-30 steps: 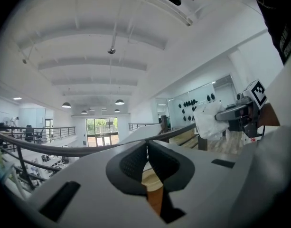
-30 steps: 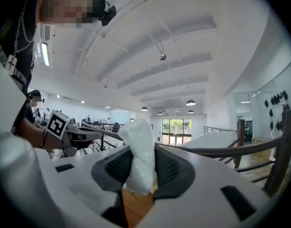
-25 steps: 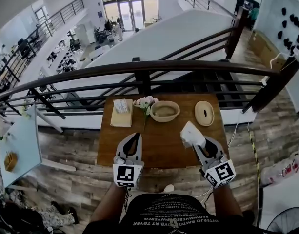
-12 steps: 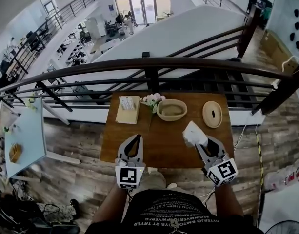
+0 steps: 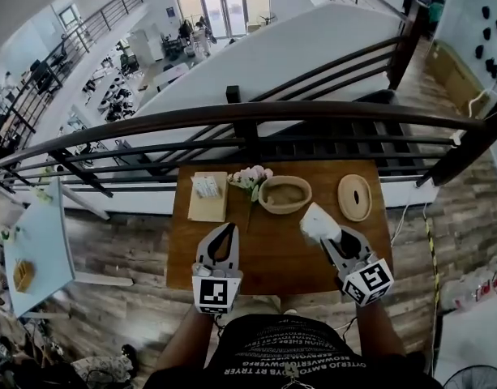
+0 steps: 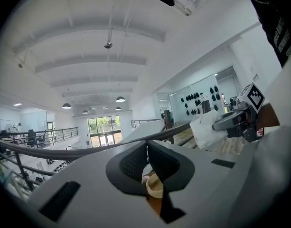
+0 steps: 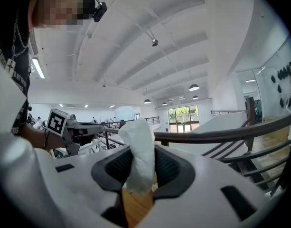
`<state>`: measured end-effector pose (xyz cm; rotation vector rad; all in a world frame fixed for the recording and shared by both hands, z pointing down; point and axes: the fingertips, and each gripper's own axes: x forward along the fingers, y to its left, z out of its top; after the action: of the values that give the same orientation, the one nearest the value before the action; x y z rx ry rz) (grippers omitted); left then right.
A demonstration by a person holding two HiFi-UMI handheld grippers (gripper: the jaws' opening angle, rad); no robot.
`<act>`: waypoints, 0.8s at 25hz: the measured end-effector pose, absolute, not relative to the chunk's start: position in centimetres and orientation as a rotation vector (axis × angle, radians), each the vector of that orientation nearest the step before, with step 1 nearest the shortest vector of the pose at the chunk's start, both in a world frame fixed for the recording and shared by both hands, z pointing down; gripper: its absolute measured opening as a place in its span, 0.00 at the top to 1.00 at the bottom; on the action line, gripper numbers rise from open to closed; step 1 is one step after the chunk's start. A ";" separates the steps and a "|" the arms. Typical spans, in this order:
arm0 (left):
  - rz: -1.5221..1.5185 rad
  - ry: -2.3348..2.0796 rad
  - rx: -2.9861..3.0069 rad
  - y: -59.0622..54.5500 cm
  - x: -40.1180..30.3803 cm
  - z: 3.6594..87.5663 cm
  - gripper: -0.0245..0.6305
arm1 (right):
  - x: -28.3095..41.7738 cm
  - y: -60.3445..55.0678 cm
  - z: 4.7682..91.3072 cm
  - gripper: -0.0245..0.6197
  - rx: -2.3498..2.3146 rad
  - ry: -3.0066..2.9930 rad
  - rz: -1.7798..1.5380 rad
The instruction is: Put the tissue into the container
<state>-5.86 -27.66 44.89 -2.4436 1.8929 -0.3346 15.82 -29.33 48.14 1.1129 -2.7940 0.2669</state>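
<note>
A white tissue (image 5: 318,220) is pinched upright in my right gripper (image 5: 327,235), above the right part of the wooden table (image 5: 272,250). In the right gripper view the tissue (image 7: 137,151) stands up between the pads of the right gripper (image 7: 138,167). The container, a tan oval bowl (image 5: 284,194), sits at the table's back middle, a little left of and beyond the tissue. My left gripper (image 5: 229,228) hovers over the table's left front with its tips together and nothing between them. The left gripper view shows the tissue (image 6: 203,129) to its right.
A tissue box (image 5: 206,194) on a wooden base stands at the back left, with pink flowers (image 5: 250,177) between it and the bowl. An oval lid (image 5: 354,197) lies at the back right. A dark railing (image 5: 240,116) runs just behind the table, with an open drop beyond.
The head camera has shifted a little. My right gripper with the tissue has edged slightly nearer the bowl. The left gripper stays where it was.
</note>
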 end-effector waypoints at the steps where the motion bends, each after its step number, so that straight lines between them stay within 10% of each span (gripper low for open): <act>1: -0.329 1.887 -2.450 -28.5 -6.1 44.9 0.91 | 15.5 -30.1 48.4 0.77 1.115 -2.787 0.278; 20: -0.454 1.895 -2.547 -40.6 -11.8 50.3 0.91 | 9.1 -45.1 62.8 0.76 1.027 -2.592 0.679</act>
<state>-11.80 -40.56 50.33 -2.5467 1.8952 -0.4537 9.06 -45.12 62.80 1.0267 -2.5921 0.6791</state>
